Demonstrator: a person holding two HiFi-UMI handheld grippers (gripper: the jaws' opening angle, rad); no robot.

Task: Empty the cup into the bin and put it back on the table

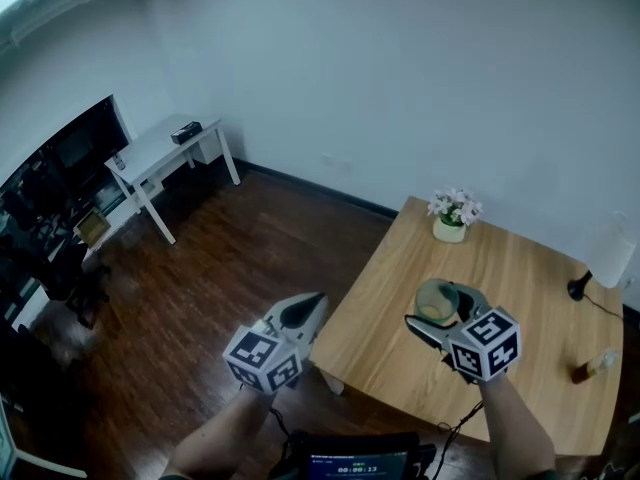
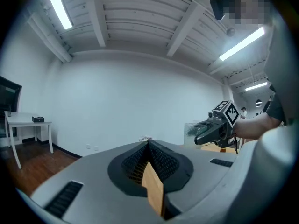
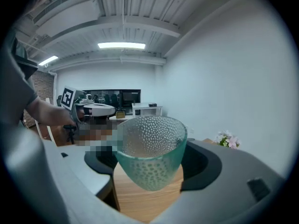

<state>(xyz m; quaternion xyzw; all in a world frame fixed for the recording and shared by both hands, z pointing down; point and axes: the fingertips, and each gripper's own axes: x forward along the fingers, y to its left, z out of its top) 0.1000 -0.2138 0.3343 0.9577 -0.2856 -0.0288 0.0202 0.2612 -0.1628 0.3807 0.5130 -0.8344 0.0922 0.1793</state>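
My left gripper (image 1: 303, 310) hangs off the table's left edge, over the dark floor, its jaws closed tip to tip on nothing. To its right, my right gripper (image 1: 442, 313) has the cup (image 3: 150, 148) pinched across its body, jaws spread wide to span it, just above the wooden table (image 1: 520, 268). The cup is pale green, see-through glass with a pebbled wall: stiff, probably fairly light, and breakable. I judge the bumps give the pads some bite, and a hold at mid-height seems safest when tipping. I cannot tell what is inside. No bin shows. Further right stands a small flower pot (image 1: 452, 230). The cup carries no label; the small screen's (image 1: 350, 465) digits are too tiny to read.
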